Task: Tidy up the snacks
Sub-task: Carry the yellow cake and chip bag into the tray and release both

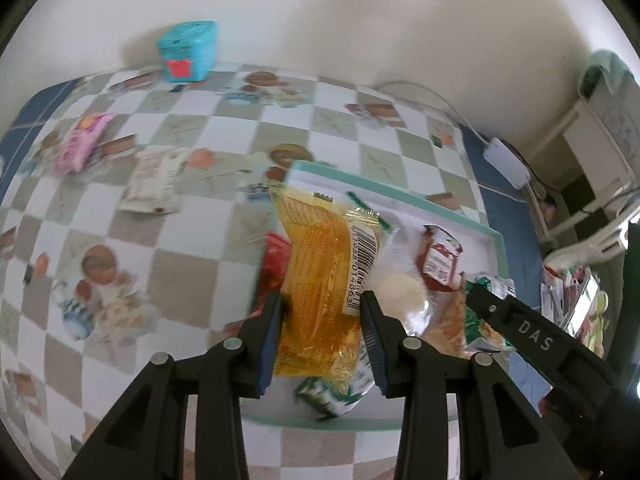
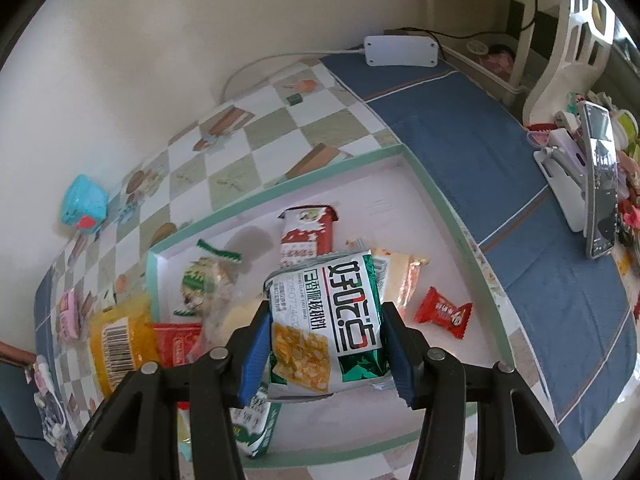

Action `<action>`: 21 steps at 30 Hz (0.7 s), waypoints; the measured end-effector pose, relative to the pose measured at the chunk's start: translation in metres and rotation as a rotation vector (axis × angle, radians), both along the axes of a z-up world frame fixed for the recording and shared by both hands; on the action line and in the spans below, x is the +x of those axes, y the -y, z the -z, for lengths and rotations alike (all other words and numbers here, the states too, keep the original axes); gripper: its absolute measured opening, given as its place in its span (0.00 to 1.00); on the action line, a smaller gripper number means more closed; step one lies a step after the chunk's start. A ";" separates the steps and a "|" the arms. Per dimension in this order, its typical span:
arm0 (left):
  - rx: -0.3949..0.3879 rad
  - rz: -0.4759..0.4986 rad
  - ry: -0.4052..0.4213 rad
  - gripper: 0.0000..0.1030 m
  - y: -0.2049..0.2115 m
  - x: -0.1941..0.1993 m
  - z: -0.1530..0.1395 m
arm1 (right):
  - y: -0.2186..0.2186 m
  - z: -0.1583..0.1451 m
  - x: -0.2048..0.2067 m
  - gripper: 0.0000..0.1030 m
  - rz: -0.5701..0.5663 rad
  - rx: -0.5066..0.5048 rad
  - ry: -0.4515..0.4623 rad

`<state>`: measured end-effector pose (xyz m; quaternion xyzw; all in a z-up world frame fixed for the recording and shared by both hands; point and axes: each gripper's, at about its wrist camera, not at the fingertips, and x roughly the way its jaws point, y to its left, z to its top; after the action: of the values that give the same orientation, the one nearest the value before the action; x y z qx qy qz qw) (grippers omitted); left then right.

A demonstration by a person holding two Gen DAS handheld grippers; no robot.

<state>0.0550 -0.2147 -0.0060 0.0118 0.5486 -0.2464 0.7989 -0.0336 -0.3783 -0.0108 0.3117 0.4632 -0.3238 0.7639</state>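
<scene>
You have the shallow white tray with the mint-green rim (image 2: 276,190) lying on the checked tablecloth (image 1: 192,248), toward its right end. In your left gripper (image 1: 320,320) the yellow clear-wrapped packet (image 1: 320,272) hangs over the tray's left edge; in your right gripper (image 2: 324,344) the green-and-white snack bag (image 2: 336,320) hangs over the tray's middle. Inside the tray, the red wrapped sweet (image 2: 442,312) lies to the right and the red-and-white sachet (image 2: 306,232) farther back. Far left, the turquoise box (image 1: 190,50) stands against the wall, with the pink packet (image 1: 82,140) nearer on the cloth.
</scene>
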 end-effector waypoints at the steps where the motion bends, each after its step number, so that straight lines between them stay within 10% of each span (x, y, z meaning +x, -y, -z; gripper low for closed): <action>1: 0.000 0.013 -0.002 0.39 0.006 0.001 0.001 | 0.002 0.001 0.000 0.54 0.003 0.001 0.000; 10: 0.001 0.060 -0.013 0.39 0.025 -0.002 0.011 | 0.012 0.008 0.003 0.54 0.021 0.008 -0.015; 14: -0.021 0.066 -0.034 0.63 0.021 -0.002 0.010 | 0.013 0.010 0.002 0.55 0.030 0.018 -0.022; 21: -0.045 0.023 -0.037 0.66 0.006 0.005 0.004 | 0.012 0.009 0.003 0.67 0.034 0.011 -0.033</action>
<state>0.0597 -0.2203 -0.0097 -0.0044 0.5576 -0.2678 0.7857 -0.0308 -0.3900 -0.0193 0.3183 0.4722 -0.3392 0.7488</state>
